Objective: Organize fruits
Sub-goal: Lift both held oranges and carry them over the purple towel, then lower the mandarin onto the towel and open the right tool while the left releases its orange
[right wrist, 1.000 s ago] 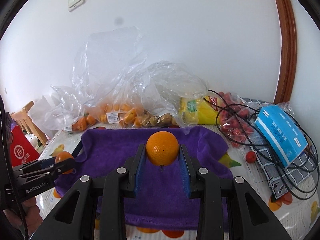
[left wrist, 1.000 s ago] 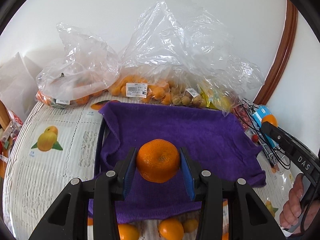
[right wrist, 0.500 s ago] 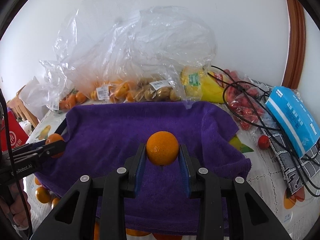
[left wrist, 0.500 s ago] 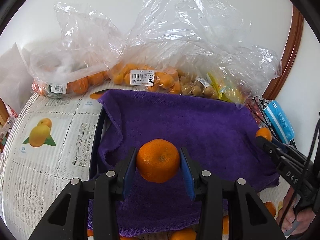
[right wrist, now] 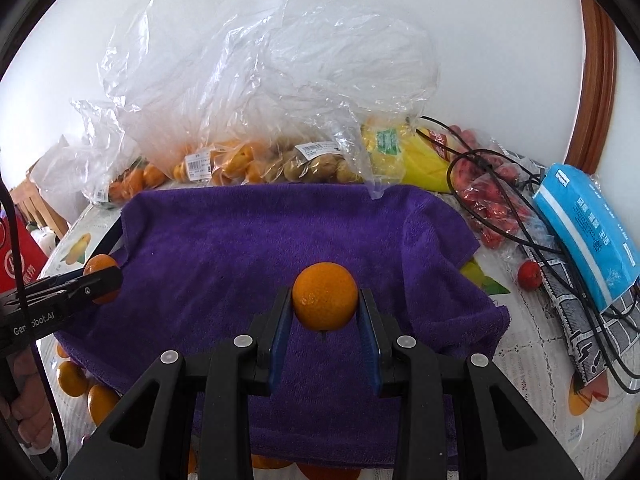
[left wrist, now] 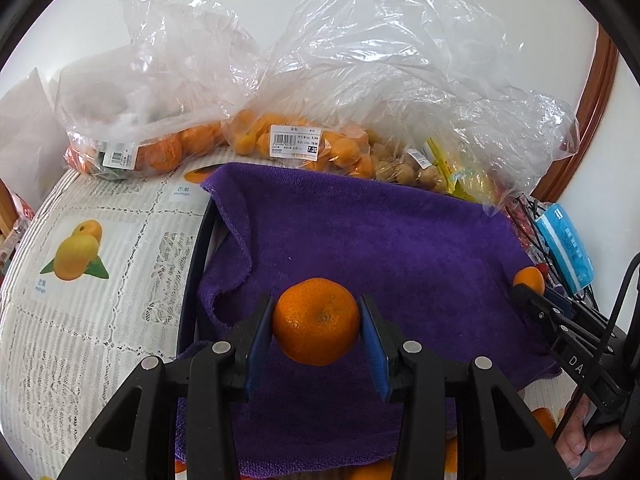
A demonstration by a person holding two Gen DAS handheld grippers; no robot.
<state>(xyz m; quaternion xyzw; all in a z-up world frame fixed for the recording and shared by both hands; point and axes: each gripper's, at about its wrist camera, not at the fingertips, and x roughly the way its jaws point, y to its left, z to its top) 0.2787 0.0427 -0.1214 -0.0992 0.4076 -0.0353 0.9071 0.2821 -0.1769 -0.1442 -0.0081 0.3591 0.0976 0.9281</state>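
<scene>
Two tools, each pinching a fruit above the purple towel

The counter [left wrist: 100, 320] carries a purple towel [left wrist: 380, 240] backed by plastic bags of fruit [left wrist: 296, 144]; the left tool [left wrist: 317, 330] clamps a mandarin [left wrist: 316, 320] over the towel's near part, while the right tool [right wrist: 325, 314] grips a smaller orange [right wrist: 325, 295] likewise.

**Table under a fruit-print cloth**

A white lace-pattern tablecloth [left wrist: 100, 320] covers the table — a purple towel [left wrist: 380, 248] lies across its middle. At twelve o'clock sit clear bags of oranges [left wrist: 304, 144]; at three, a blue tissue pack [right wrist: 588, 232] and black cable [right wrist: 520, 216]; at seven, loose oranges [right wrist: 72, 378].
</scene>
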